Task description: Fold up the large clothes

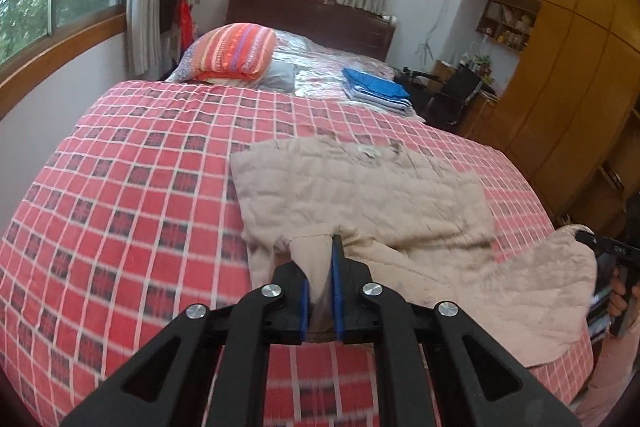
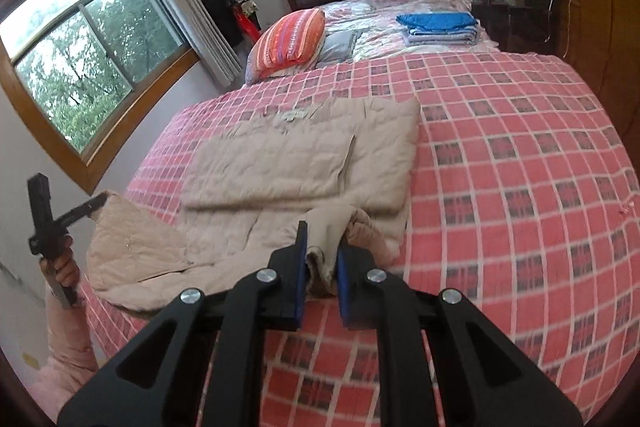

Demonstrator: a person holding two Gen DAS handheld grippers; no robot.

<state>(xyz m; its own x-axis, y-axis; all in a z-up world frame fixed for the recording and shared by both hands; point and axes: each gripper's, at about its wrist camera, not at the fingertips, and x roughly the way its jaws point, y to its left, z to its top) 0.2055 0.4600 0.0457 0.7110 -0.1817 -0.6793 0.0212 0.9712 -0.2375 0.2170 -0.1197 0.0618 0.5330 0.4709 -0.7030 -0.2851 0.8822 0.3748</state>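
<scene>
On bed (image 2: 520, 147), both grippers pinch the beige jacket (image 2: 304, 155).

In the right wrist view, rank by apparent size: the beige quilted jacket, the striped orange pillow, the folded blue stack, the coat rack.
1. beige quilted jacket, by far the largest.
2. striped orange pillow.
3. folded blue stack and coat rack: too close to rank; both stand farther off.

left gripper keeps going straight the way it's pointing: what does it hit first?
The left gripper, already shut on a bunch of the beige quilted garment, would likely run into that garment's folded body just ahead on the checked bedspread; depth is uncertain.
</scene>
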